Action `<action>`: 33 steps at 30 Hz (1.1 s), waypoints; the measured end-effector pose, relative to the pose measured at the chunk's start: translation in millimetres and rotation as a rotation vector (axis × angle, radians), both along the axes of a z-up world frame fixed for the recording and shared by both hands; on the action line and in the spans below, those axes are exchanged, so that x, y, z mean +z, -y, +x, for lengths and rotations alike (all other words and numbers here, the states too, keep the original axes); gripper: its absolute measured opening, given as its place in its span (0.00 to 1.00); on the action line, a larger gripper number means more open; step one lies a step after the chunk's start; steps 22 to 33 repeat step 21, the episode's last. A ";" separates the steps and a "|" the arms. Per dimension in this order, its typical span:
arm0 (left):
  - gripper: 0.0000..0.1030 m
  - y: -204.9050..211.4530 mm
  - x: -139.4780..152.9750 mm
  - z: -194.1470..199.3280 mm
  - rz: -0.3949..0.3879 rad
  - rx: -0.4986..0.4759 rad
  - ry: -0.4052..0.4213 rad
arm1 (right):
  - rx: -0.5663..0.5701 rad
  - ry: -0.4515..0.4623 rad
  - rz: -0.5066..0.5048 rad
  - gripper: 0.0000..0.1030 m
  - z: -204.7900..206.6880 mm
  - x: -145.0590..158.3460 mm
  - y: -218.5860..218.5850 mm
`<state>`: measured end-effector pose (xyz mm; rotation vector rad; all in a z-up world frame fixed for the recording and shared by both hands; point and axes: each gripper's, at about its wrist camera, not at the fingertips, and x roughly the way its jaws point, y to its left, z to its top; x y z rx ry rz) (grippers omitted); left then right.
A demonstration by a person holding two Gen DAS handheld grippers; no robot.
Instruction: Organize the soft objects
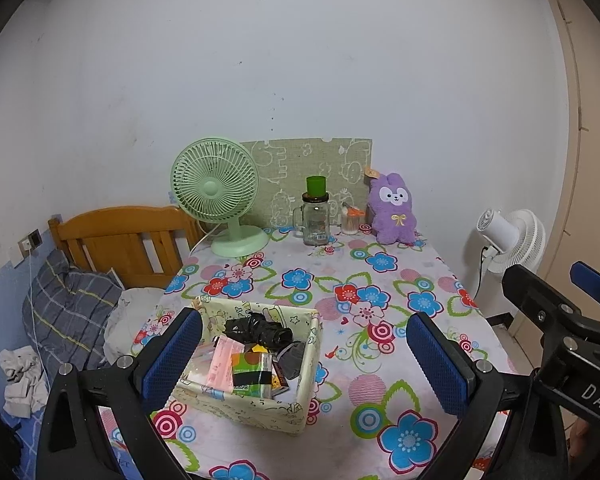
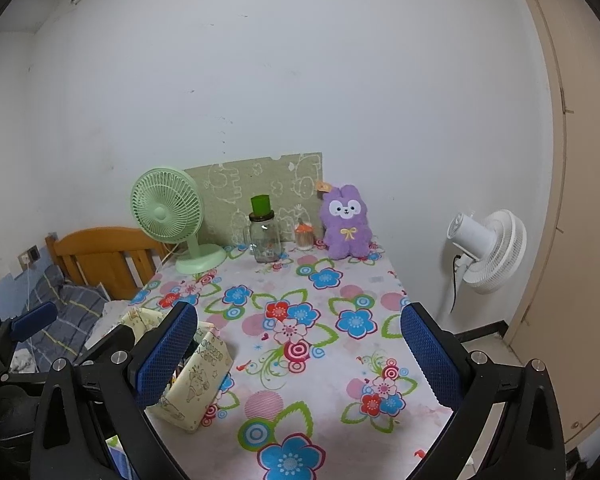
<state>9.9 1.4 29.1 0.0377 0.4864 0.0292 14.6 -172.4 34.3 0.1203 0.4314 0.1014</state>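
A purple plush rabbit (image 1: 394,210) (image 2: 346,222) sits upright at the table's far right, against the wall. Near the front left stands a cream fabric box (image 1: 256,408) (image 2: 192,388) holding a black bundle (image 1: 258,330), a pink packet (image 1: 222,364) and a green-and-black pack (image 1: 250,372). My left gripper (image 1: 304,356) hangs open above the table, its left finger in front of the box. My right gripper (image 2: 300,354) is open too, over the flowered cloth, with nothing between its fingers. The rabbit is far from both.
A green desk fan (image 1: 216,196) (image 2: 168,212), a glass jar with a green cup on top (image 1: 315,216) (image 2: 263,232) and a small orange-lidded jar (image 1: 350,220) line the back edge. A white floor fan (image 2: 488,248) stands right of the table; a bed with a wooden headboard (image 1: 128,236) lies left.
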 end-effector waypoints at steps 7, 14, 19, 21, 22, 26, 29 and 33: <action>1.00 -0.3 0.1 -1.0 -0.001 0.001 -0.001 | 0.000 -0.004 0.002 1.00 -0.4 0.2 0.3; 1.00 -0.5 0.5 -2.8 -0.003 0.001 -0.001 | 0.000 -0.003 0.003 1.00 -0.4 0.0 0.0; 1.00 -0.7 0.2 -2.7 -0.005 0.003 -0.006 | 0.002 -0.007 0.006 1.00 -0.1 0.0 0.0; 1.00 -0.8 0.2 -2.3 -0.005 0.005 -0.005 | 0.002 -0.009 0.006 1.00 0.3 0.0 -0.1; 1.00 -0.8 0.2 -2.3 -0.005 0.005 -0.005 | 0.002 -0.009 0.006 1.00 0.3 0.0 -0.1; 1.00 -0.8 0.2 -2.3 -0.005 0.005 -0.005 | 0.002 -0.009 0.006 1.00 0.3 0.0 -0.1; 1.00 -0.8 0.2 -2.3 -0.005 0.005 -0.005 | 0.002 -0.009 0.006 1.00 0.3 0.0 -0.1; 1.00 -0.8 0.2 -2.3 -0.005 0.005 -0.005 | 0.002 -0.009 0.006 1.00 0.3 0.0 -0.1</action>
